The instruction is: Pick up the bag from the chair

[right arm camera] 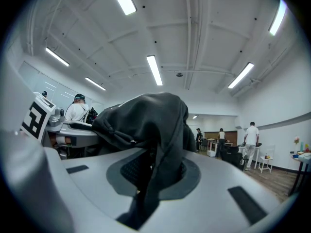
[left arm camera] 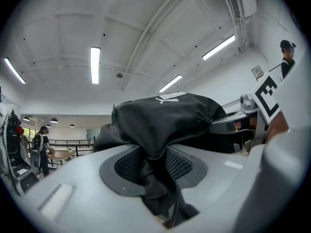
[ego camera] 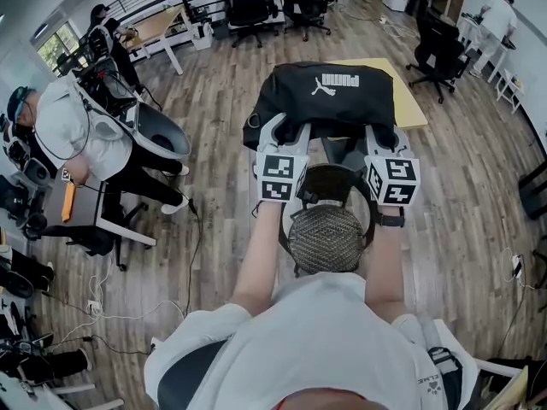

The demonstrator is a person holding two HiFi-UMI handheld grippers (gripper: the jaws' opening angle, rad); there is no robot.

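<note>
**Head view.** Black bag (ego camera: pixel 329 96): slung between both grippers, just past far edge of chair (ego camera: pixel 325 239), looks clear of the mesh seat. Long axis runs left-right, crosswise to the forearms. Left gripper (ego camera: pixel 275 133): on bag's left end. Right gripper (ego camera: pixel 382 137): on bag's right end. Both abt equally near, one per end. Bag bulk lies ahead of both sets of jaws, away from the person.

**Left gripper view.** Jaws narrow, clamped on a fold of bag cloth (left arm camera: pixel 154 176). Rest of bag bulges up and fwd over the pads. Other gripper visible at right, level w/ this one.

**Right gripper view.** Jaws nearly closed, pinching a thin hanging fold of bag cloth (right arm camera: pixel 154 174). Bag body ahead and to the left. Other gripper (right arm camera: pixel 53 123) at left.

**Note for next move.** Likely step: carry clear of chair. Turns on keeping both ends level, since weight hangs fwd of the two grips.
</note>
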